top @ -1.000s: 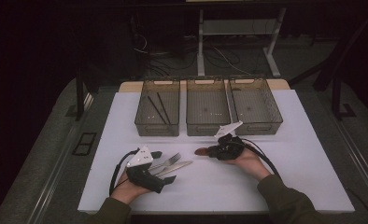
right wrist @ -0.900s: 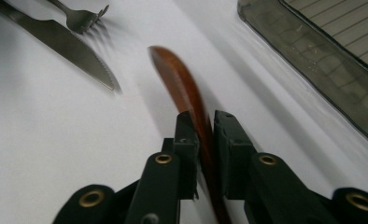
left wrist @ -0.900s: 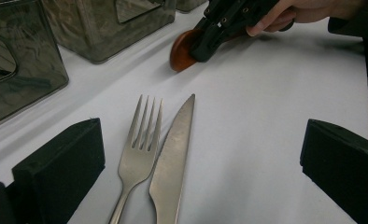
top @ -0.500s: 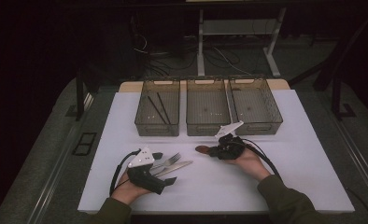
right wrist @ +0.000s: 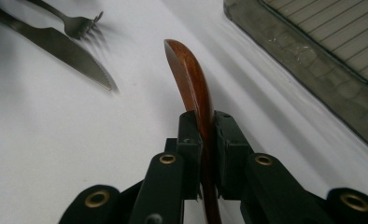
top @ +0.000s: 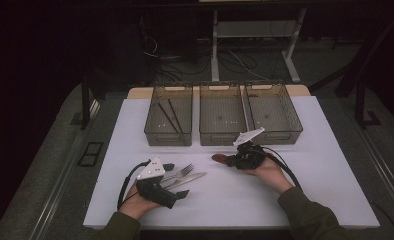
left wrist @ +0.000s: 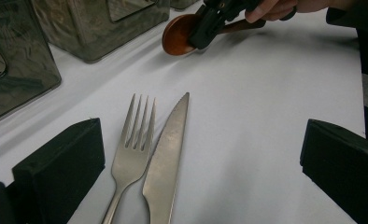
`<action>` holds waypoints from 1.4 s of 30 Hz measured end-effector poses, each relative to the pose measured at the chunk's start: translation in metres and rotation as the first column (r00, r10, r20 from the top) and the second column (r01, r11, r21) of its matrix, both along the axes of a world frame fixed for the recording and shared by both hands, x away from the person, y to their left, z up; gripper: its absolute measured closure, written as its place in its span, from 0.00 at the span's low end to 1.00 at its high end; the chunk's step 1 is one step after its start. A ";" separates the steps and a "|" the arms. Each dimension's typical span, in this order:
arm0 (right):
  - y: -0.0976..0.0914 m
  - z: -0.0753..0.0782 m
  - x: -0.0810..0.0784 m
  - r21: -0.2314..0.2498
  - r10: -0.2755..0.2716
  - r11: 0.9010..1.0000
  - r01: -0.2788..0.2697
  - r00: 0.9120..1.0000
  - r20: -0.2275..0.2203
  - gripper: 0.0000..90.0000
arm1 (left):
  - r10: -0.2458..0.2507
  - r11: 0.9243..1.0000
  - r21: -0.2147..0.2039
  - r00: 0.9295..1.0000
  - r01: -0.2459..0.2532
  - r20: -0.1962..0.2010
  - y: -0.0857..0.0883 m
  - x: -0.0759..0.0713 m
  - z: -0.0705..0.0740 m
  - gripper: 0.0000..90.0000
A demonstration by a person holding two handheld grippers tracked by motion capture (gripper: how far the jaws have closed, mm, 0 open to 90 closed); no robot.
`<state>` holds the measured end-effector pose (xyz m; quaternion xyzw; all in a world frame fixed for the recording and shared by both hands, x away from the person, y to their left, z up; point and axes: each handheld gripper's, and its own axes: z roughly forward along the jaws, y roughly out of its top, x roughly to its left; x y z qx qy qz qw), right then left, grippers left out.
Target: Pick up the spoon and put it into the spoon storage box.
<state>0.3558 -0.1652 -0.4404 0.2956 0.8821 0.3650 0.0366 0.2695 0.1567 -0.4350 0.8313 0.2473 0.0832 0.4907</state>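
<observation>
The right tool point(top: 233, 160) is closed on a wooden spoon point(right wrist: 191, 79), with its two jaws pressing the spoon edge-on at the neck, just behind the bowl. The spoon is just above the white table point(top: 325, 165), near the middle bin point(top: 221, 114) of the three bins at the far side, and its bowl points to the left. I judge that the spoon is light and stiff, and its polished wood looks a little slippery, so a narrow grip on the thin edge could let it rotate; a hold closer to the middle of the handle would keep it more balanced. The left tool point(top: 179, 181) stands wide open at the near left and holds nothing. A metal fork point(left wrist: 131, 149) and a knife point(left wrist: 166, 161) lie side by side on the table between its jaws, not pressed by them. They are thin, hard and smooth, and they lie flat on the table, so they are harder to take than the spoon; the handle is probably the best place.
</observation>
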 end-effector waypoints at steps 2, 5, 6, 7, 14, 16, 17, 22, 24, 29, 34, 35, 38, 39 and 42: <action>-0.002 0.003 0.000 0.009 -0.005 1.000 0.005 1.000 -0.006 0.90 | 0.000 1.000 0.001 1.000 0.000 -0.001 0.000 0.000 0.000 0.00; -0.005 0.007 -0.001 0.018 -0.011 1.000 0.011 1.000 0.000 0.90 | 0.002 1.000 -0.002 1.000 -0.002 -0.001 0.000 0.000 0.000 0.00; -0.006 0.008 -0.001 0.028 -0.014 1.000 0.014 1.000 -0.001 0.90 | 0.002 1.000 -0.002 1.000 -0.002 -0.001 0.000 0.000 0.000 0.00; -0.007 0.009 -0.001 0.031 -0.016 0.999 0.016 1.000 0.000 0.90 | 0.002 1.000 -0.002 1.000 -0.002 -0.001 0.000 0.000 0.000 0.00; -0.015 0.021 0.000 0.075 -0.042 0.996 0.040 0.999 0.014 0.90 | 0.002 1.000 -0.002 1.000 -0.002 -0.001 0.000 0.000 0.000 0.00; -0.018 0.025 0.001 0.087 -0.054 0.995 0.052 0.998 0.020 0.90 | 0.001 1.000 -0.001 1.000 -0.001 -0.002 0.000 0.000 0.000 0.00; -0.019 0.027 0.002 0.092 -0.058 0.994 0.056 0.998 0.023 0.90 | 0.001 1.000 -0.002 1.000 -0.001 -0.002 0.000 0.000 0.000 0.00; -0.025 0.035 0.004 0.126 -0.085 0.989 0.079 0.996 0.037 0.90 | 0.004 1.000 -0.004 1.000 -0.004 0.002 0.000 0.000 0.001 0.00; -0.027 0.037 0.004 0.141 -0.094 0.986 0.089 0.995 0.031 0.90 | 0.004 1.000 -0.003 1.000 -0.004 0.003 0.000 0.000 0.001 0.00; -0.030 0.048 0.006 0.170 -0.118 0.979 0.110 0.992 0.040 0.90 | 0.004 1.000 -0.003 1.000 -0.004 0.005 0.000 0.000 0.001 0.00; -0.028 0.062 0.012 0.194 -0.138 0.973 0.121 0.988 0.074 0.90 | 0.003 1.000 -0.005 1.000 -0.003 0.007 0.000 0.000 0.001 0.00; -0.028 0.065 0.014 0.201 -0.141 0.972 0.124 0.987 0.077 0.90 | 0.002 1.000 -0.002 1.000 -0.002 0.006 0.000 0.000 0.001 0.00; -0.026 0.072 0.022 0.223 -0.158 0.965 0.134 0.983 0.090 0.90 | 0.001 1.000 -0.006 1.000 -0.001 0.006 0.000 0.000 0.001 0.00; -0.025 0.074 0.025 0.225 -0.160 0.965 0.136 0.983 0.090 0.90 | 0.001 1.000 -0.007 1.000 -0.001 0.007 0.000 0.000 0.001 0.00; -0.020 0.078 0.033 0.224 -0.171 0.963 0.148 0.981 0.090 0.90 | 0.002 1.000 -0.011 1.000 -0.002 0.005 0.000 0.000 0.001 0.00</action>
